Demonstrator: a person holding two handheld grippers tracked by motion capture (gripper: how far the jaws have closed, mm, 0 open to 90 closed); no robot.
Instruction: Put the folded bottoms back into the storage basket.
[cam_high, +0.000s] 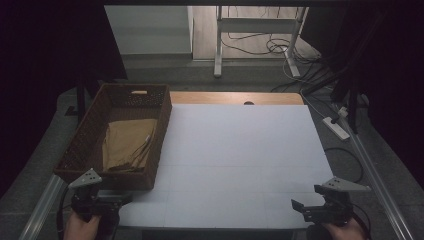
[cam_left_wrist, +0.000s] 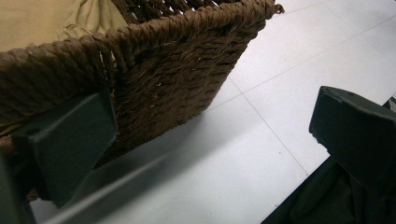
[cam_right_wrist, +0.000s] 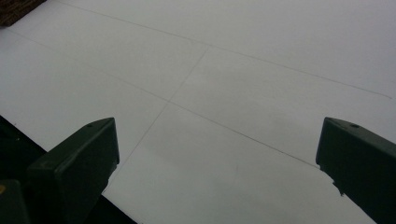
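Observation:
A brown woven basket (cam_high: 90, 131) stands at the table's left side with a folded tan cloth (cam_high: 128, 144) lying inside it. My left gripper (cam_high: 111, 200) sits at the front left corner, just before the basket's near wall (cam_left_wrist: 177, 65); its jaws stand wide apart with nothing between them, and the tan cloth (cam_left_wrist: 42, 18) shows over the rim. My right gripper (cam_high: 301, 207) rests at the front right edge of the white table top (cam_high: 240, 160), open and holding nothing, with bare white surface (cam_right_wrist: 224, 112) ahead of it.
A wooden strip (cam_high: 235, 97) runs along the table's far edge. Beyond it stand a white desk frame (cam_high: 255, 30) and floor cables; a power strip (cam_high: 336, 128) lies on the floor at the right. Metal rails flank the table.

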